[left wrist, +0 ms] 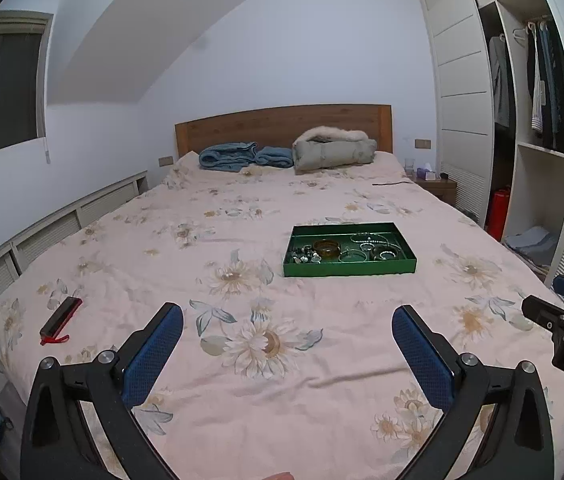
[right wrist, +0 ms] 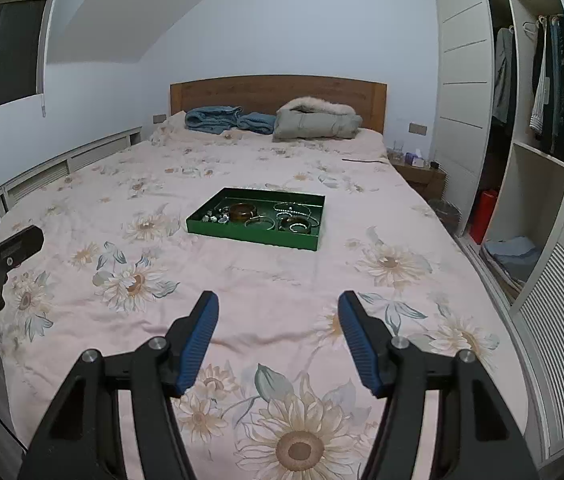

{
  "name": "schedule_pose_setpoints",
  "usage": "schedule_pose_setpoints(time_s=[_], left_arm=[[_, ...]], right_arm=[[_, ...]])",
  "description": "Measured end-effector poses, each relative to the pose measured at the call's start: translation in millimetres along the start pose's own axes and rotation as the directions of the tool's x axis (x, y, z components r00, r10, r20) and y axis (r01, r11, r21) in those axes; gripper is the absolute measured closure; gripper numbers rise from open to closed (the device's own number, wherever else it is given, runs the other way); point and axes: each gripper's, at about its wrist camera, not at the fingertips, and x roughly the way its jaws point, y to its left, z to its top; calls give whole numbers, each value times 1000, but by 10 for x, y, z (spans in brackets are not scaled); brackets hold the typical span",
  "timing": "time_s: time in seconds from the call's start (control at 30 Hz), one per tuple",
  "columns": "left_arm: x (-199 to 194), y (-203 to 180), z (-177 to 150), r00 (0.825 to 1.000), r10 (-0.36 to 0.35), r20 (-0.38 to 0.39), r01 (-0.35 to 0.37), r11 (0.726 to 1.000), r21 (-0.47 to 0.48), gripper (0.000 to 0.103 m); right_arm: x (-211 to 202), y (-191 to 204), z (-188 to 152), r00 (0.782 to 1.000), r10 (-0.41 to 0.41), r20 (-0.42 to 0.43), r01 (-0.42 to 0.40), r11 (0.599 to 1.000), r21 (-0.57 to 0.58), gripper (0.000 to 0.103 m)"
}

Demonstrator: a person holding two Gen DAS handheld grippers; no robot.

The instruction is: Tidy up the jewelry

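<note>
A green tray (left wrist: pixel 349 269) lies on the bed, and it also shows in the right wrist view (right wrist: pixel 254 237). It holds an amber bangle (left wrist: pixel 326 249), a bead necklace (left wrist: pixel 370 237), silver bracelets (left wrist: pixel 387 255) and small earrings (left wrist: pixel 304 257). The bangle (right wrist: pixel 243 213) and bracelets (right wrist: pixel 298 225) show in the right wrist view too. My left gripper (left wrist: pixel 288 318) is open and empty above the bed's foot, well short of the tray. My right gripper (right wrist: pixel 278 302) is open and empty, also short of the tray. Each gripper's side shows in the other's view.
The bed has a pink floral cover (left wrist: pixel 242 320). A black and red object (left wrist: pixel 60 320) lies near its left edge. Folded blue blankets (left wrist: pixel 228 156) and a grey coat (left wrist: pixel 334 148) sit by the headboard. An open wardrobe (left wrist: pixel 530 120) stands on the right, beside a nightstand (left wrist: pixel 436 188).
</note>
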Motion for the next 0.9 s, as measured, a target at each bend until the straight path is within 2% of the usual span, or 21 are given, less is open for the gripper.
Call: schedule_pose_setpoints(time_s=[0.17, 0.9], left_arm=[[-72, 26, -47, 1000, 12, 8, -12, 1000, 4, 0], [-78, 210, -236, 1000, 25, -18, -25, 999, -21, 0]], right_arm=[[-60, -22, -51, 999, -33, 14, 33, 999, -8, 36], [-150, -61, -153, 998, -58, 21, 58, 998, 6, 35]])
